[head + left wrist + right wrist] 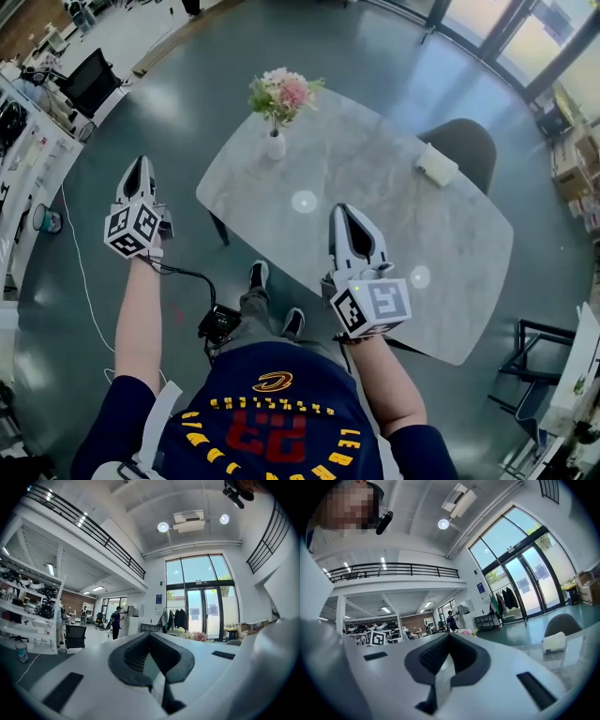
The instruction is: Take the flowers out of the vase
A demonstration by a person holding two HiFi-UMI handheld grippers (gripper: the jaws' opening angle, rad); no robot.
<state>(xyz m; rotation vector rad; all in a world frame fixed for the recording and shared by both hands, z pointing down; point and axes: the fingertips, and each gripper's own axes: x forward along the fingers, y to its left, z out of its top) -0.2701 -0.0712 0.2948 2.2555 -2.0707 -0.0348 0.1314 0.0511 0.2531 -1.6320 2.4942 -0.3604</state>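
A bunch of pink and cream flowers (282, 94) stands upright in a small white vase (275, 144) near the far left corner of the grey marble table (375, 178). My left gripper (141, 159) is shut and empty. It hangs over the floor, left of the table and apart from the vase. My right gripper (345, 208) is over the table's near part, well short of the vase; its jaws meet at the tips with nothing between them. In the left gripper view, past the left gripper (149, 633), the flowers (199, 636) show to the right. In the right gripper view the flowers (465, 632) sit just beyond the right gripper (449, 634).
A white box (437, 165) lies at the table's far right, in front of a dark chair (464, 145). A black box (219, 323) with a cable sits on the floor by the person's feet. Shelving and a black office chair (89, 80) line the left side.
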